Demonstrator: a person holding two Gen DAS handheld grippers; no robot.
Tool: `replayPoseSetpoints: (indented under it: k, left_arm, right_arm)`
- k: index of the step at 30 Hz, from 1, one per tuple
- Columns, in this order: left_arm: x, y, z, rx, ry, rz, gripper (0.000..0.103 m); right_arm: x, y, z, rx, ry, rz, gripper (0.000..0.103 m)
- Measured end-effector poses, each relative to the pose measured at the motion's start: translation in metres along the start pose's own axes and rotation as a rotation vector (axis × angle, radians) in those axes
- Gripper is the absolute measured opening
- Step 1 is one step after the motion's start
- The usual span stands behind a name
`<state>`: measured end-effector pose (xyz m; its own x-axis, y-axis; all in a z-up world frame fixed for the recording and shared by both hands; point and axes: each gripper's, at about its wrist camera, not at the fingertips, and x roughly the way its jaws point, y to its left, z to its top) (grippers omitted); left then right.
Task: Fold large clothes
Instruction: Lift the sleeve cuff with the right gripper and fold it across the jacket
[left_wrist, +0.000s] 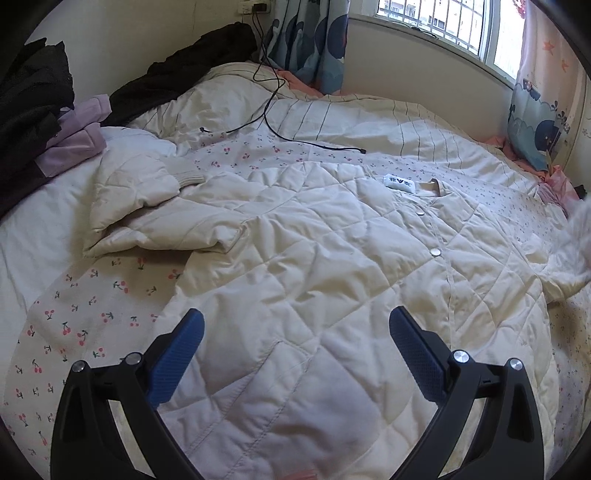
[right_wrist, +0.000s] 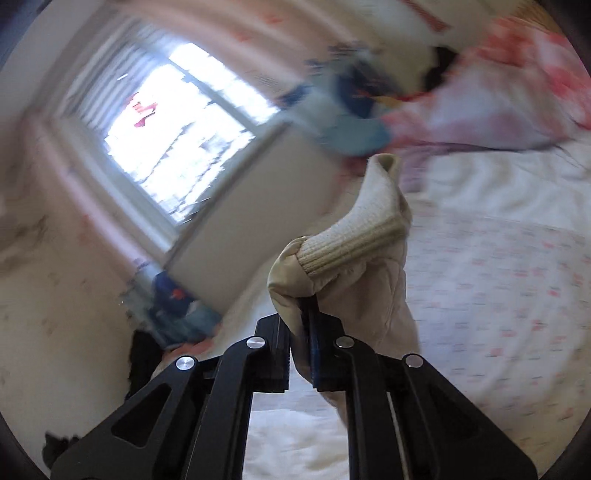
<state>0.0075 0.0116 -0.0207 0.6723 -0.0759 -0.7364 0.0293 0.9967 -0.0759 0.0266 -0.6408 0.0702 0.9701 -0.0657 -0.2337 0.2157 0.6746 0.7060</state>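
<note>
A cream quilted jacket (left_wrist: 314, 266) lies front up on the bed, collar toward the window, snaps down its front. Its left sleeve (left_wrist: 147, 206) is folded across the body, ribbed cuff (left_wrist: 190, 177) showing. My left gripper (left_wrist: 295, 332) is open and empty, hovering over the jacket's lower part. My right gripper (right_wrist: 304, 314) is shut on the jacket's other sleeve (right_wrist: 351, 273) just behind its ribbed cuff (right_wrist: 354, 240), lifted above the bed. The right wrist view is motion-blurred. That sleeve shows blurred at the right edge of the left wrist view (left_wrist: 576, 240).
The bed has a cherry-print quilt (left_wrist: 81, 317). A black cable (left_wrist: 273, 125) lies across it beyond the jacket. Dark and lilac clothes (left_wrist: 55, 122) are piled at the left. A window (left_wrist: 443, 18) and curtains (left_wrist: 535, 103) stand behind; pink bedding (right_wrist: 498, 96) lies at the far right.
</note>
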Motion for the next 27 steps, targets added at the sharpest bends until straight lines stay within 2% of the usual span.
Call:
replayPoseSetpoints:
  k: [2,4,8,11,15,17,19,20,21,23,24,25,26,27]
  left_arm:
    - [-0.005,0.010,0.000,-0.010,-0.005,0.001,0.096]
    - [-0.011,0.023,0.002,-0.033,-0.014,-0.001,0.096]
    - [-0.025,0.058,0.006,-0.092,-0.043,0.017,0.096]
    - [-0.036,0.089,0.007,-0.155,-0.059,0.037,0.096]
    - [-0.042,0.119,0.006,-0.209,-0.069,0.061,0.096]
    - [-0.043,0.129,0.006,-0.219,-0.071,0.069,0.096]
    - [-0.043,0.138,0.006,-0.226,-0.070,0.080,0.096]
    - [-0.044,0.141,0.007,-0.231,-0.071,0.082,0.096]
    - [-0.046,0.144,0.007,-0.234,-0.074,0.082,0.096]
    - [-0.048,0.149,0.008,-0.237,-0.084,0.090,0.096]
    - [-0.049,0.151,0.009,-0.239,-0.089,0.094,0.096]
    - [-0.048,0.153,0.010,-0.242,-0.093,0.095,0.096]
    - [-0.049,0.154,0.010,-0.246,-0.097,0.099,0.096]
    - [-0.046,0.155,0.011,-0.250,-0.095,0.108,0.096]
  right_arm:
    - [0.019,0.056,-0.015,-0.083,0.036,0.067,0.008]
    - [0.044,0.117,-0.047,-0.179,0.097,0.141,0.008]
    - [0.091,0.219,-0.141,-0.377,0.255,0.245,0.008]
    - [0.125,0.262,-0.229,-0.475,0.387,0.300,0.008]
    - [0.170,0.277,-0.340,-0.518,0.586,0.308,0.008]
    - [0.185,0.272,-0.399,-0.521,0.731,0.284,0.014]
    - [0.203,0.260,-0.460,-0.534,0.937,0.201,0.017]
    - [0.207,0.257,-0.476,-0.545,0.992,0.175,0.018]
    - [0.199,0.254,-0.485,-0.560,1.000,0.169,0.017]
    - [0.184,0.257,-0.475,-0.531,0.979,0.206,0.019]
    - [0.175,0.257,-0.462,-0.482,0.941,0.239,0.032]
    - [0.166,0.259,-0.453,-0.474,0.882,0.266,0.053]
    - [0.165,0.265,-0.451,-0.532,0.856,0.252,0.082]
    - [0.166,0.273,-0.466,-0.681,0.890,0.207,0.087]
